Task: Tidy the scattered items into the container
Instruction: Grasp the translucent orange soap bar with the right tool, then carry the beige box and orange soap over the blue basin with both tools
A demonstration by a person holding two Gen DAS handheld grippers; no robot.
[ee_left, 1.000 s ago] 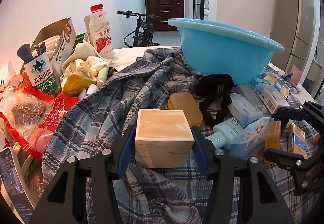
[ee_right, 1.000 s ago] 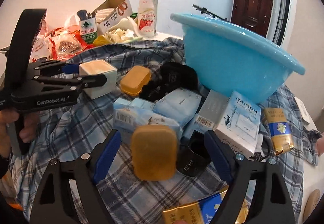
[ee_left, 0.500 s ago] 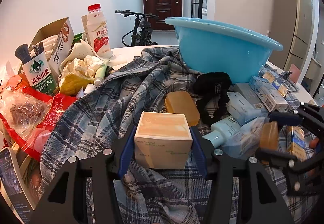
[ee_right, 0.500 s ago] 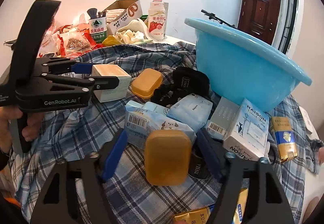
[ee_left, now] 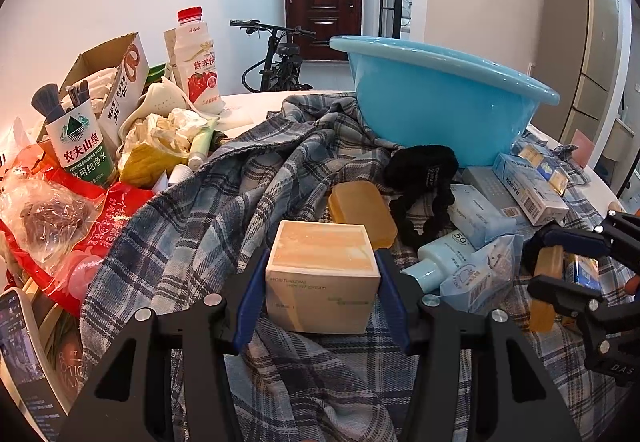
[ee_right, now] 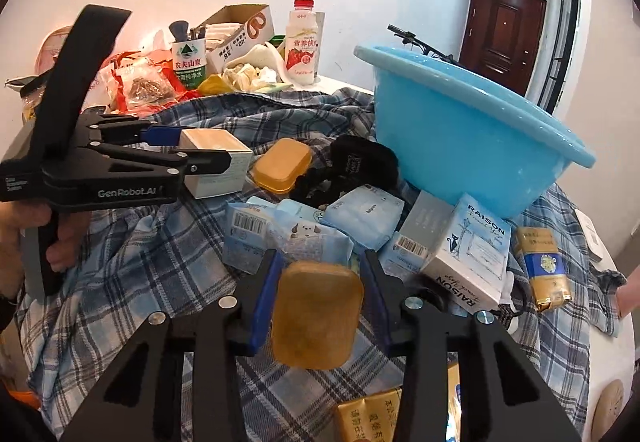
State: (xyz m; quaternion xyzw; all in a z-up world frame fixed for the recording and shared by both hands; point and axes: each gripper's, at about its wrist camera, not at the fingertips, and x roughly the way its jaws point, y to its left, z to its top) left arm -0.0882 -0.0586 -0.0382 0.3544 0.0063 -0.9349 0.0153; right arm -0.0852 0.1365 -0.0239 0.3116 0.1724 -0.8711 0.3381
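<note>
My left gripper [ee_left: 322,294] is shut on a cream-coloured cardboard box [ee_left: 322,278], held just above the plaid cloth [ee_left: 224,210]; the box also shows in the right wrist view [ee_right: 218,158]. My right gripper [ee_right: 320,306] is shut on an amber soap bar [ee_right: 316,316], lifted off the cloth; it shows at the right of the left wrist view [ee_left: 546,290]. The blue basin [ee_left: 440,102] stands behind the items, upright [ee_right: 472,138]. A second amber soap case [ee_left: 362,212] lies beside a black hair band [ee_left: 424,178].
Pale blue packets and a bottle [ee_right: 304,230], a white RAISON box [ee_right: 472,254] and gold packets [ee_right: 544,266] lie on the cloth in front of the basin. A milk bottle [ee_left: 198,58], a cardboard box [ee_left: 108,78] and snack bags [ee_left: 60,210] crowd the left.
My right gripper has closed on the amber soap bar and lifted it. My left gripper has raised the cream box slightly and stayed shut on it.
</note>
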